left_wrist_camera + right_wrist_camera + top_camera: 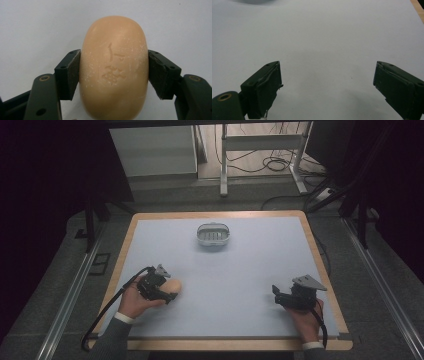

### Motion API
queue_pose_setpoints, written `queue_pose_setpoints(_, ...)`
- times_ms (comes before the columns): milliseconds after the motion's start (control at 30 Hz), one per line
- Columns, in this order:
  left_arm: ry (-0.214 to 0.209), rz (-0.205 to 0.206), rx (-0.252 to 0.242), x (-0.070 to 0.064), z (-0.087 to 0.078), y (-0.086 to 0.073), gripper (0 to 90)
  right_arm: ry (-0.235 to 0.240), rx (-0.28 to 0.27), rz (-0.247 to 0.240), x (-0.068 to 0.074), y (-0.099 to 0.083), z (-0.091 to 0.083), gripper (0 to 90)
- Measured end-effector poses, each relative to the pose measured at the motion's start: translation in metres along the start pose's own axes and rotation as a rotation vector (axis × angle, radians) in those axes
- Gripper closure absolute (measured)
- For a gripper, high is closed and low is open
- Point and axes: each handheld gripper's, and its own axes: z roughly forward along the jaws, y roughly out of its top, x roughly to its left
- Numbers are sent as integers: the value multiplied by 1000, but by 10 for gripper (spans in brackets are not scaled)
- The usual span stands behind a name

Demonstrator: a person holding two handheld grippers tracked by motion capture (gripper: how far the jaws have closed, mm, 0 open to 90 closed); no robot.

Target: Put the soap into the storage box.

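At the table's near left, the left gripper (113, 72) clamps a smooth peach-coloured oval bar of soap (113, 67) (stamped characters on its face) between both pads. The right gripper (327, 87), near right, holds its jaws wide apart over the pale blue mat (240, 280). Farther back sits a white oval plastic soap dish (213, 234).

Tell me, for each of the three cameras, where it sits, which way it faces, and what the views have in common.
High view: above the person's side, looking forward and down on the table; both forearms enter from the bottom, left gripper and right gripper.
Left gripper view: rides the left gripper, looking along its jaws clamped on the soap bar.
Right gripper view: rides the right gripper, looking along its open jaws at bare white surface.
Shared: the soap bar shows in the high view and the left gripper view; a soap dish sits farther back.
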Motion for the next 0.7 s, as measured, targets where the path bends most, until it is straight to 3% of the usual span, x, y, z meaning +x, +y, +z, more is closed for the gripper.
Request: queue_pose_setpoints(700, -22, -1, -38, 2, -3, 13, 323, -4, 4, 5, 0, 0, 0, 81)
